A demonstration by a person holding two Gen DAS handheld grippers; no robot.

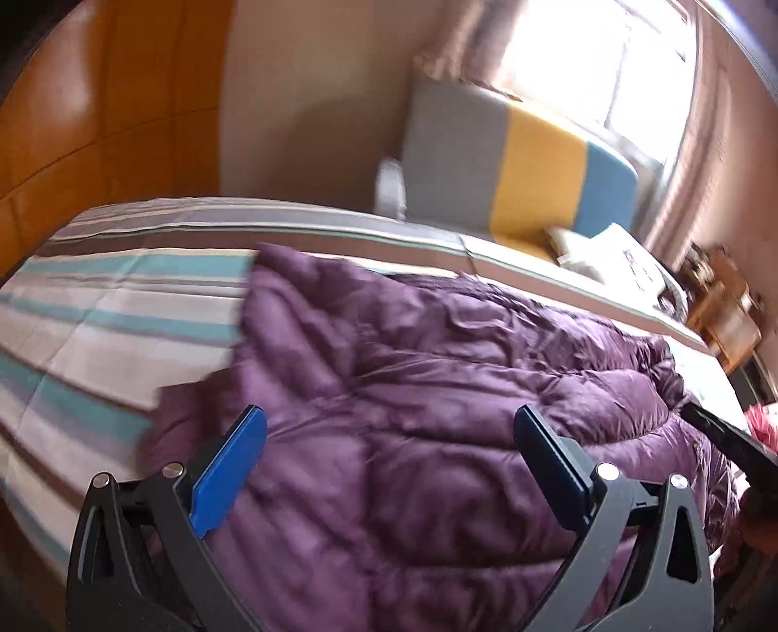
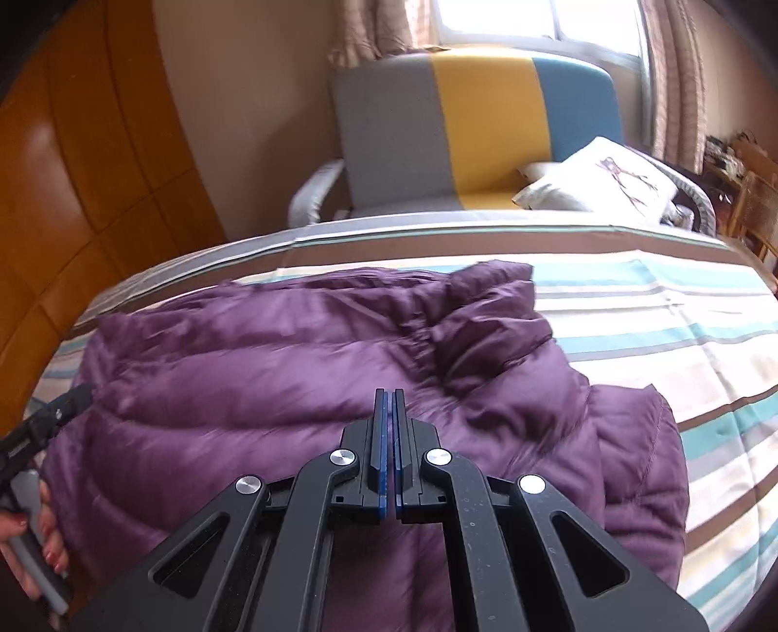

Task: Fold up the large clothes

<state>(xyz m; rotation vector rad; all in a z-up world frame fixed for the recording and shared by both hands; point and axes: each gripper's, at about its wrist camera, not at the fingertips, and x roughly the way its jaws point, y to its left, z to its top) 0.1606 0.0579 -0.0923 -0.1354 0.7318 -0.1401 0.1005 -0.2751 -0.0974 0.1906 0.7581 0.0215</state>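
Note:
A puffy purple quilted jacket (image 1: 437, 389) lies crumpled on the striped bed (image 1: 107, 311). My left gripper (image 1: 389, 423) hovers over the jacket with its blue-padded jaws wide open and nothing pinched between them. In the right wrist view the same jacket (image 2: 291, 369) spreads across the bed (image 2: 680, 330), one sleeve or flap bunched toward the right. My right gripper (image 2: 390, 403) is over the jacket's near part with its jaws shut together and nothing between the pads. The left gripper's tip shows at that view's left edge, held by a hand (image 2: 44, 535).
Beyond the bed stands a grey, yellow and blue chair (image 2: 486, 126) with a white cushion (image 2: 598, 180). A wooden wardrobe (image 2: 73, 194) lines the left. A bright curtained window (image 2: 510, 19) is behind. Wooden furniture (image 1: 724, 311) stands at the far right.

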